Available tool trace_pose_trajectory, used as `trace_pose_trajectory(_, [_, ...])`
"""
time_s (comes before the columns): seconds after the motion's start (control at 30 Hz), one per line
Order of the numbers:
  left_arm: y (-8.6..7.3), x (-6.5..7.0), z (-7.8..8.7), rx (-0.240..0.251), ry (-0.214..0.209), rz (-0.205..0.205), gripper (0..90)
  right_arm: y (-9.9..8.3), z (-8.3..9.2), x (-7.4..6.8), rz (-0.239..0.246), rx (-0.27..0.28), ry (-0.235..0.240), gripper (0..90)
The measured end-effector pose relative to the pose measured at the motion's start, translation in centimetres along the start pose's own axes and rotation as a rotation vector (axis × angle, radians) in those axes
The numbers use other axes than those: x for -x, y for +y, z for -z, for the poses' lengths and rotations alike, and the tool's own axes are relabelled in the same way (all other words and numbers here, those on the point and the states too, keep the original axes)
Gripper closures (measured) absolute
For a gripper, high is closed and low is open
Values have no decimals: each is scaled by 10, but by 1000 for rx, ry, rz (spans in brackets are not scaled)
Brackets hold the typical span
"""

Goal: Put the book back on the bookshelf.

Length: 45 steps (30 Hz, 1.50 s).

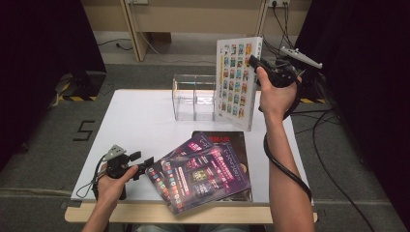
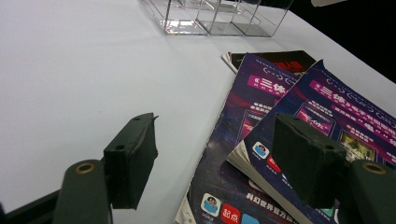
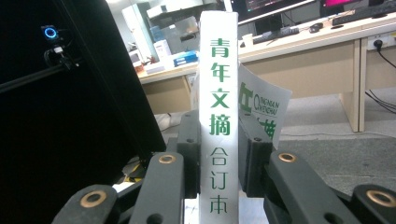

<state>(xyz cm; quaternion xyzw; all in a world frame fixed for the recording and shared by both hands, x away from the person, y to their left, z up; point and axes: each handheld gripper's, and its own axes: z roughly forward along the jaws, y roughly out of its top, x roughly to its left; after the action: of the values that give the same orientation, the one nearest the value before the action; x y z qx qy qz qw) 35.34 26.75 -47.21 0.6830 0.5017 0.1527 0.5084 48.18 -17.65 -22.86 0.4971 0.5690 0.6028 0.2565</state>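
Above the far right part of the white table top [image 1: 140, 121], the right gripper [image 1: 256, 65] holds a thick white bound book with rows of small colourful cover pictures [image 1: 236, 82] upright in the air, its lower edge just beside the clear acrylic divided rack [image 1: 193, 96] that stands at the back of the table. Seen along the right gripper view, its two black jaws press on either side of the book's white spine with green Chinese characters [image 3: 218, 116], so the tongs are pinching the book, and a loose white leaf with green lettering [image 3: 264, 109] curls out to one side. Near the front edge, the left gripper [image 1: 145, 164] rests low on the table with its jaws spread apart; one black pad [image 2: 133, 156] hangs over bare table, the other over the corner of the upper purple glossy magazine [image 2: 336, 126], gripping nothing. That magazine lies slanted on a second purple magazine [image 2: 233, 154], and both overlap a dark magazine with red lettering [image 1: 232, 140] lying flat behind them
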Motion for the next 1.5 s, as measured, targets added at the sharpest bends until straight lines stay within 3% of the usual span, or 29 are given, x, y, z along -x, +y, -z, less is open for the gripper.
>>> trace_pose_trajectory(0.33, [-1,0,-1,-3,-4,1,309,7,-11,0,2,-4,-5,743])
trace_pose_trajectory(0.87, [-1,-1,-1,-3,-6,1,310,20,-25,-6,-35,-4,47,743])
trace_pose_trajectory(1.5, [-2,-1,-2,-3,-3,-1,313,27,-48,15,-86,-11,30,743])
